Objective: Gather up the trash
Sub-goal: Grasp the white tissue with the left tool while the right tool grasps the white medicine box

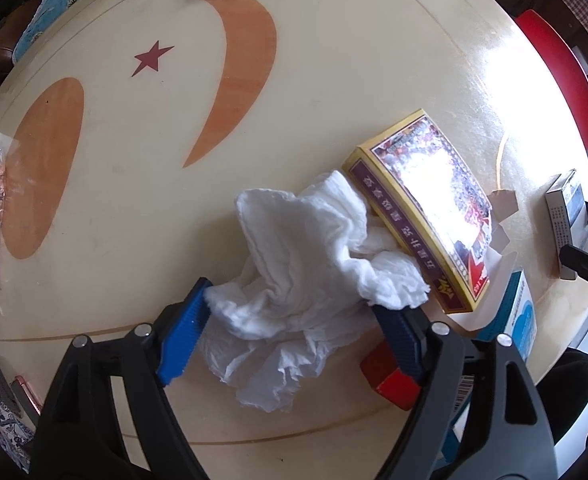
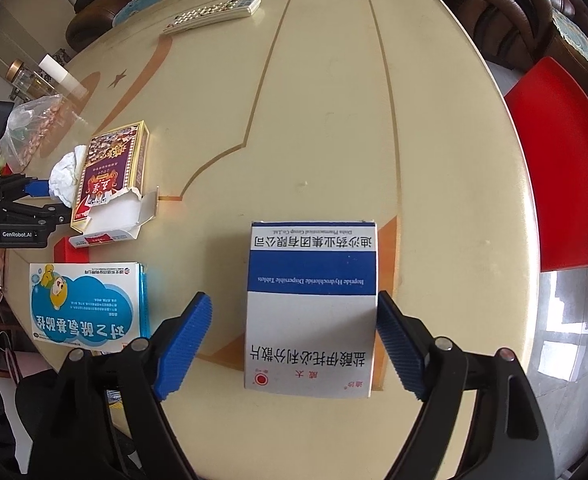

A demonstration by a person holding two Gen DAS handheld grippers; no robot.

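A crumpled white tissue [image 1: 305,264] lies on the cream table [image 1: 142,208], leaning against a yellow and purple card box [image 1: 421,208]. My left gripper [image 1: 290,300] points down over the tissue and stands open, its blue pads on either side of the tissue's near part and the left pad's tip at its edge. A white and blue medicine box [image 2: 313,304] lies flat between the open fingers of my right gripper [image 2: 294,298]. The right pad's tip is at the box's edge; the left pad is well apart from it. The right wrist view also shows the left gripper [image 2: 34,200] beside the tissue [image 2: 64,178].
A torn white carton [image 2: 122,216], a red block [image 2: 70,250] and a blue cartoon medicine box [image 2: 90,304] lie near the card box. A remote [image 2: 214,12] is at the far edge, a bag of nuts [image 2: 34,128] at left. A red chair [image 2: 553,168] stands beyond the right edge.
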